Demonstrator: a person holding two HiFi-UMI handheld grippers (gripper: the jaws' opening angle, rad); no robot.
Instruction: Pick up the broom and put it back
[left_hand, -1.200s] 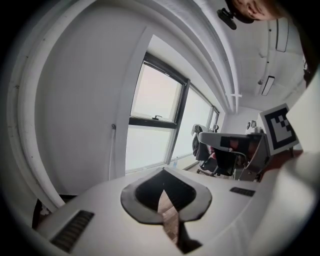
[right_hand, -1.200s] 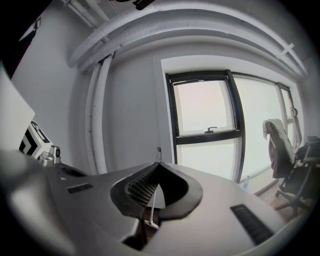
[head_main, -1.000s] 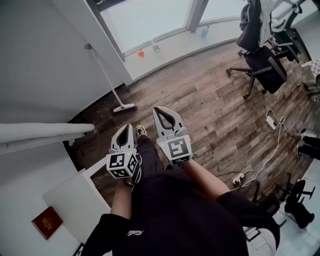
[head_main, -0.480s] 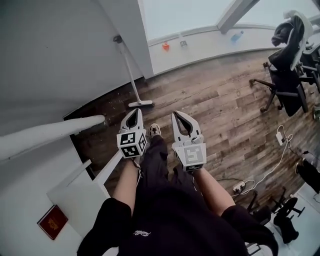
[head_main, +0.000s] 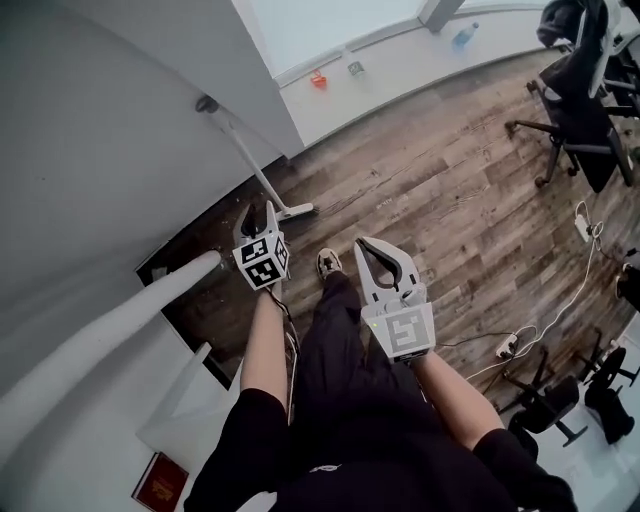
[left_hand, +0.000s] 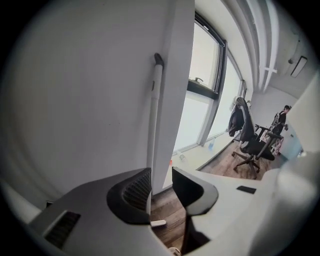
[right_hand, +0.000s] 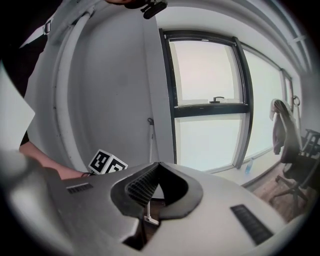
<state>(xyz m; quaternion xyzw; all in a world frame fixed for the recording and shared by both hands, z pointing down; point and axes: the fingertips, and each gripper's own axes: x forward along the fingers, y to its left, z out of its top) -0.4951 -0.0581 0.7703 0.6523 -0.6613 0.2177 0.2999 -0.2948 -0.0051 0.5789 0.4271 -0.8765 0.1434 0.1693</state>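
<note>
Dark wood floor (head_main: 430, 200) runs from a white wall (head_main: 100, 150) on our left to a long bright window (right_hand: 210, 75) ahead. We stand near the floor's left edge, looking steeply down past our own dark clothes and one shoe (head_main: 326, 262).

The broom (head_main: 243, 152) stands at that left edge of the floor. Its white handle leans up against the wall's outer corner, just beside the window, and its flat head rests on the boards at the foot of the wall. No gripper touches it.

Our left gripper (head_main: 258, 215) reaches toward the broom and tilts downward. Its jaws have just been opening and now stand apart with nothing pressed between the pads. In the left gripper view the broom (left_hand: 154, 110) rises beyond the gap of the left gripper (left_hand: 161, 175), still apart from it.

Our right gripper (head_main: 362, 244) hangs further back and to the right, over the open floor. Its jaws are closed tip to tip on nothing, as the right gripper view shows at the right gripper (right_hand: 158, 165). The broom (right_hand: 151, 137) shows small and distant above those tips.

Toward the floor's far right edge stand office chairs (head_main: 580, 90), and a white cable (head_main: 560, 310) trails to a power strip (head_main: 505, 348). A red book (head_main: 160, 483) lies on a white surface at the lower left.
</note>
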